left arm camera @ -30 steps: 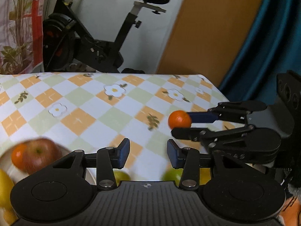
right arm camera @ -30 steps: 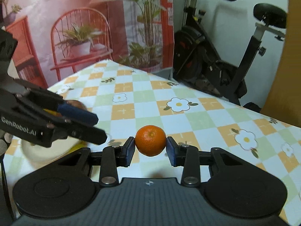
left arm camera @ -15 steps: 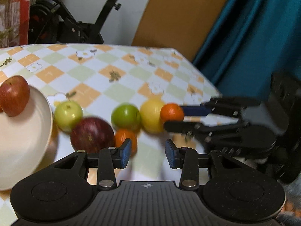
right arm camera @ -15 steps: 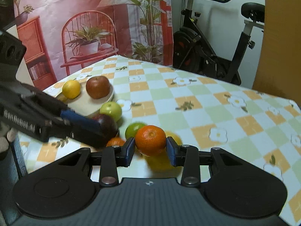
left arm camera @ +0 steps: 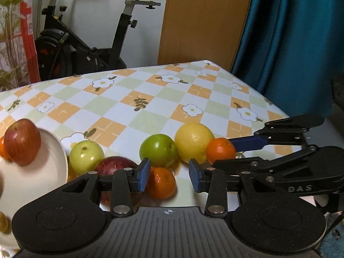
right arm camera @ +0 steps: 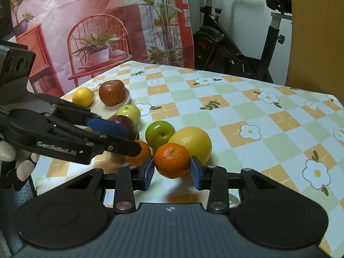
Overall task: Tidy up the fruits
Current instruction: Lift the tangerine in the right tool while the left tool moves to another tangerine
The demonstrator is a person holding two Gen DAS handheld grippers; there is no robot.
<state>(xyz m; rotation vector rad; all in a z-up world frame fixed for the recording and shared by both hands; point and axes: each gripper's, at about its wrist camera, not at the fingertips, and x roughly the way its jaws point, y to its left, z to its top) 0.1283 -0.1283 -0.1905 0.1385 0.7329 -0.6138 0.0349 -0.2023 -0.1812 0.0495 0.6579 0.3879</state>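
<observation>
My right gripper (right arm camera: 172, 172) is shut on an orange mandarin (right arm camera: 172, 160), held just above the tablecloth against a big yellow citrus (right arm camera: 191, 142). From the left wrist view that gripper (left arm camera: 223, 153) reaches in from the right with the held mandarin (left arm camera: 221, 150). My left gripper (left arm camera: 169, 177) hangs over a second mandarin (left arm camera: 161, 182) that lies on the table; its pads stand apart and do not press it. A green apple (left arm camera: 158, 149), a pale green apple (left arm camera: 86, 155) and a dark red apple (left arm camera: 114, 165) lie alongside.
A cream plate (right arm camera: 126, 99) at the left carries a red apple (right arm camera: 112, 92) and a yellow citrus (right arm camera: 82, 96). A gloved hand (right arm camera: 13, 157) holds the left gripper. Behind the table stand an exercise bike (left arm camera: 111, 38) and a blue curtain (left arm camera: 290, 53). The table edge (left arm camera: 279, 111) runs close on the right.
Both grippers came down and over to the fruit cluster. The right one carried its mandarin to the yellow citrus. The left one now hovers over the loose mandarin.
</observation>
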